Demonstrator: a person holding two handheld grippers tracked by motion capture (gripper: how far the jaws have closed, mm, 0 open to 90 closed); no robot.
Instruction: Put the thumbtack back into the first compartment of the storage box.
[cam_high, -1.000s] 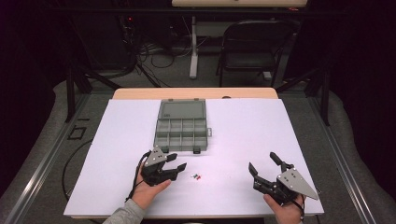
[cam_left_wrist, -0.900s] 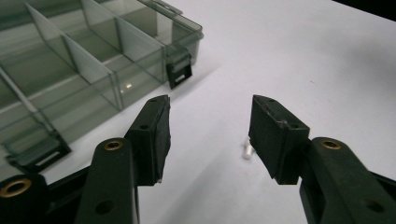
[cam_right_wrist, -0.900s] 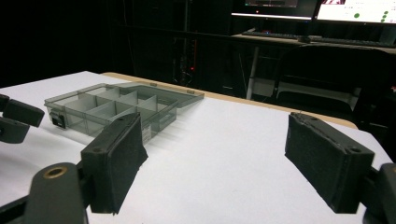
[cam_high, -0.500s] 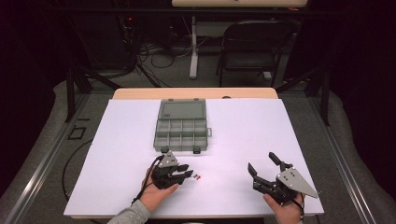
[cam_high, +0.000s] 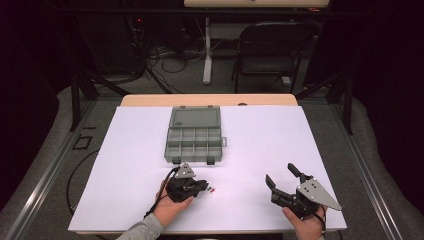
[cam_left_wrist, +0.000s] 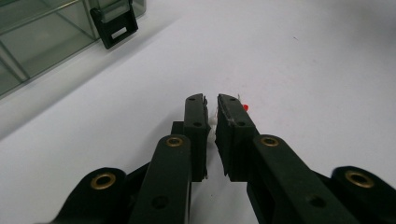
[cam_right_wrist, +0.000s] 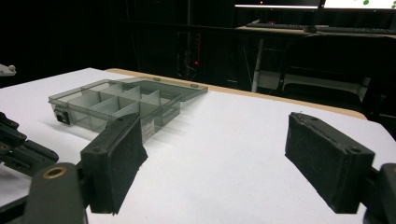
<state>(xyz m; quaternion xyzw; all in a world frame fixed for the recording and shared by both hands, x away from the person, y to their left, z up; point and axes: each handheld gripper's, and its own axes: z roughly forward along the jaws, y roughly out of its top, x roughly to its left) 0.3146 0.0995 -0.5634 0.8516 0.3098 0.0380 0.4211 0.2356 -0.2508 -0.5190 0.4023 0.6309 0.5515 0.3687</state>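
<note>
I saw a grey compartment box (cam_high: 194, 139) lying open on the white desk (cam_high: 265, 145), its lid (cam_high: 195, 118) folded flat on the far side. Beyond the box, past the desk's far edge, a black folding chair (cam_high: 267, 52) stood on the floor, with tangled cables (cam_high: 167, 62) to the chair's left.

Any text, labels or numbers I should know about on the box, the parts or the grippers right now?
No text can be read.
Compartment box: a pale sticker on its front wall in the right gripper view, print too small and blurred to read.
Monitors at the far back: lit, content illegible.
Small red part by the left gripper: no marking visible.
Right gripper: jaws bare, no lettering.
</note>
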